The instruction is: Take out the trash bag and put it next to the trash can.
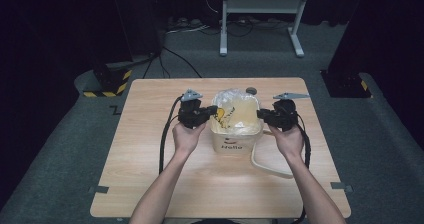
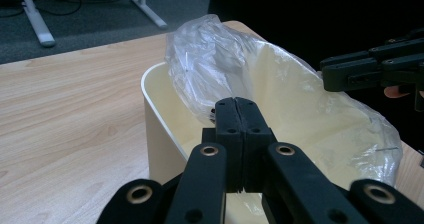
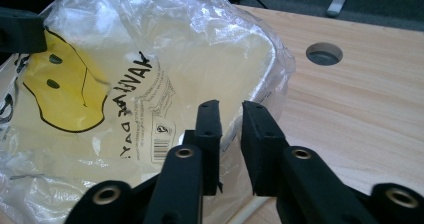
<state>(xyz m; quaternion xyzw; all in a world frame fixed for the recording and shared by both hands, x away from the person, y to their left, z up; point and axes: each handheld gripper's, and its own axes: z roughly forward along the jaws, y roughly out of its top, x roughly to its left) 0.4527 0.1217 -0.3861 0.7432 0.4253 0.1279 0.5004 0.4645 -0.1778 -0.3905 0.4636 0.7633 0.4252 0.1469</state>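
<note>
A cream bin (image 1: 235,145) printed "Hello" stands mid-table, lined with a clear plastic bag (image 1: 235,109) that bears a yellow smiley (image 3: 65,89). My left gripper (image 1: 214,110) is at the bin's left rim. Its jaws (image 2: 235,101) are pressed together, and the bag's film (image 2: 210,59) rises from their tips above the bin rim (image 2: 150,84). My right gripper (image 1: 260,114) is at the bin's right rim. Its jaws (image 3: 231,106) stand a narrow gap apart, with the bag-covered rim (image 3: 272,69) running in between them. Each gripper view shows the other gripper across the bin (image 2: 325,74) (image 3: 20,31).
A cream strap (image 1: 265,166) loops on the wooden table (image 1: 150,174) right of the bin. A round cable hole (image 3: 324,54) lies behind the bin. White desk legs (image 1: 223,29) and cables stand on the grey floor beyond the table's far edge.
</note>
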